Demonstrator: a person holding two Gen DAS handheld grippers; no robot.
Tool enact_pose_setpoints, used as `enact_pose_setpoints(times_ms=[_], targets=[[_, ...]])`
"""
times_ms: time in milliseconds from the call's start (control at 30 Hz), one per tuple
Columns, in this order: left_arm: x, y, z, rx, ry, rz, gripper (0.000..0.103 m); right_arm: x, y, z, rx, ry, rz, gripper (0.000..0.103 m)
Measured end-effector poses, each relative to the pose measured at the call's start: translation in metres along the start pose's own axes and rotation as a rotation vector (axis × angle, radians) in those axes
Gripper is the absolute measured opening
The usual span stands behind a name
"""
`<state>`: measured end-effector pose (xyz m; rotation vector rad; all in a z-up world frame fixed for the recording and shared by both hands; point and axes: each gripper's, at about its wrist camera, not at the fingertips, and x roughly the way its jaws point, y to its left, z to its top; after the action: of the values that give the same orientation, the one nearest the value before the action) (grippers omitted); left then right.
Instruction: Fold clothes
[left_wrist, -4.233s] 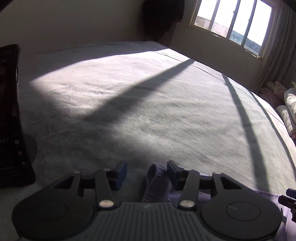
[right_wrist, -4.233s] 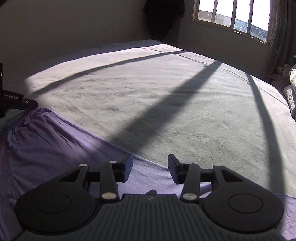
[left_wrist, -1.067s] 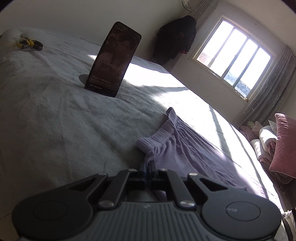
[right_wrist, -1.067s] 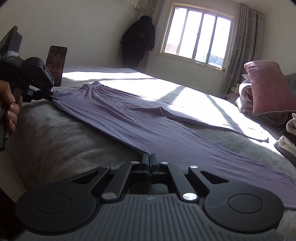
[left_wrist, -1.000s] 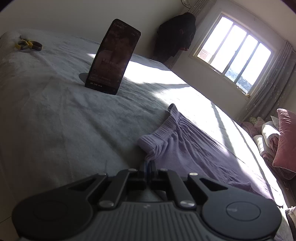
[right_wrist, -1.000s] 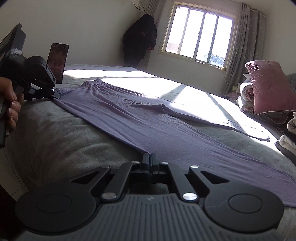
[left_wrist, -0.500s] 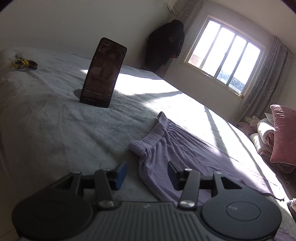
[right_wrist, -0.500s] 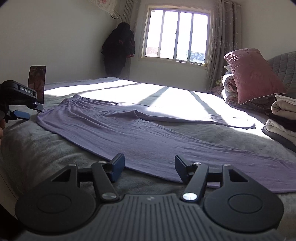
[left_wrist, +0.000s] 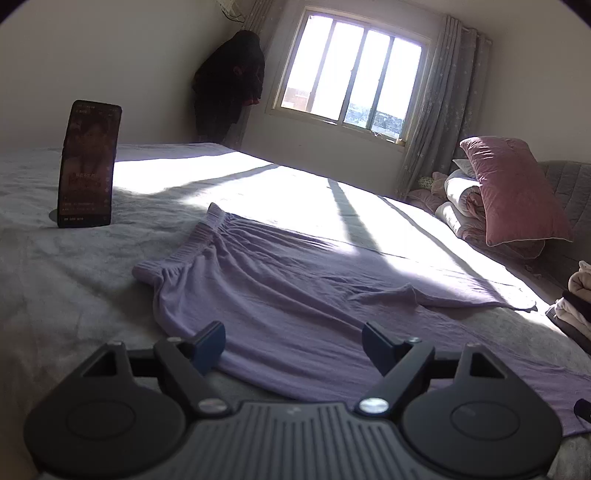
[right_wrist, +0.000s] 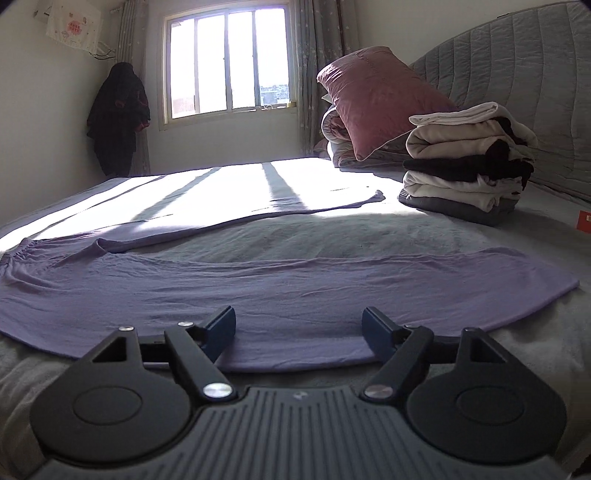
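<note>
On bed (left_wrist: 92, 280): trousers (left_wrist: 295, 295) laid flat | left gripper (left_wrist: 293, 341), right gripper (right_wrist: 299, 328) just opened wide, empty | next: grip near leg, fold over far leg.

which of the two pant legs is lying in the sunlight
The far leg of the purple trousers, stretching toward the stack of folded clothes; the near leg, closest to the right gripper, lies in shade.

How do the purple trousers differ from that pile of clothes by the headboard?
The purple trousers lie spread flat in a single layer with legs apart; the pile is folded and stacked. The trousers are one colour; the pile mixes cream, black and grey. The trousers lie nearer the cameras, the pile farther back. Both rest on the bed.
</note>
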<state>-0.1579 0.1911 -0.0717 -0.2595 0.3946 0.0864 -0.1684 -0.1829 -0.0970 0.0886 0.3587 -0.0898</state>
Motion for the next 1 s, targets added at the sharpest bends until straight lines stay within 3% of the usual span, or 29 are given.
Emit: enact_pose_setpoints(times_ms=[200,333,433,600,1000], targets=[[0.008,-0.003,-0.006,0.041,0.022,0.043,0.084,0.001,-0.040,0.002,0.084,-0.001,-0.102,0.084],[0.015,-0.015,-0.008,0.111,0.049,0.086,0.087,0.008,-0.042,0.000,0.033,0.043,-0.096,0.100],[0.022,-0.025,-0.005,0.132,0.076,0.126,0.089,0.010,-0.031,-0.002,-0.028,0.051,-0.137,0.101],[0.026,-0.034,-0.008,0.146,0.075,0.182,0.092,0.012,-0.028,-0.002,-0.009,0.070,-0.171,0.103],[0.016,-0.040,0.003,0.082,0.133,0.198,0.092,0.011,-0.019,0.003,0.002,0.079,-0.256,0.103]])
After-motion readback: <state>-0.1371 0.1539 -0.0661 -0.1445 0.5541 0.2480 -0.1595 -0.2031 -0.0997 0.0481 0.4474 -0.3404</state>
